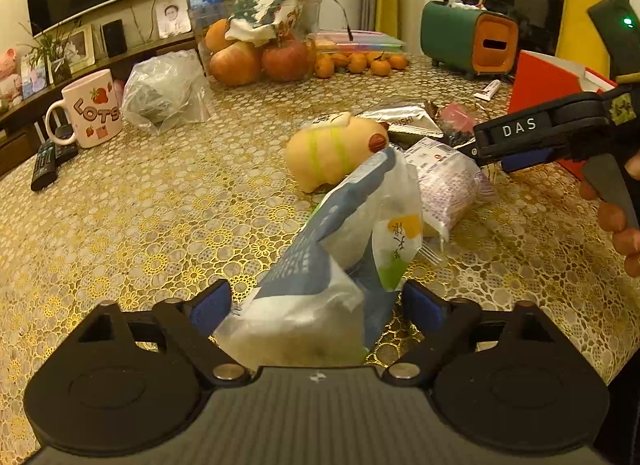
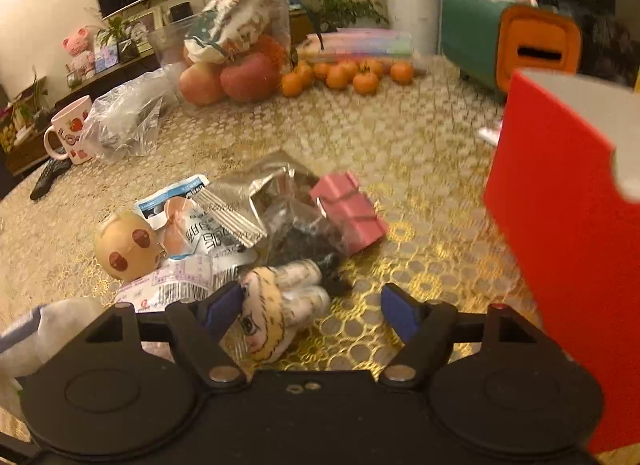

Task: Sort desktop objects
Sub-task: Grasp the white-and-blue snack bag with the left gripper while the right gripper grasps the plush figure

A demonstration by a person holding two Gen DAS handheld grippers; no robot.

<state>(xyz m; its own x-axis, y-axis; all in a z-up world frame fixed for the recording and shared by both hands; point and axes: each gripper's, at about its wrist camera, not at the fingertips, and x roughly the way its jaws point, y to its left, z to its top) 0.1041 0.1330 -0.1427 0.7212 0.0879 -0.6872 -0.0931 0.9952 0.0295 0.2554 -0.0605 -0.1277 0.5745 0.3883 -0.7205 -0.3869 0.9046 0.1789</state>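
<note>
Both my claws gape, left gripper round snack bag, right gripper by doll; crinkly film may slip.

The surface wears a gold lace-patterned cloth. At its left edge lie a black remote and a pink strawberry mug, with a crumpled clear plastic bag beside the mug. Farther back stands a clear container of apples and oranges, and a row of small tangerines lies beside it. A green-and-orange box stands at the back right, and a red box stands nearer on the right. In the middle (a loose heap) lie a yellow plush toy, snack packets, a pink packet and a small blond doll.
</note>
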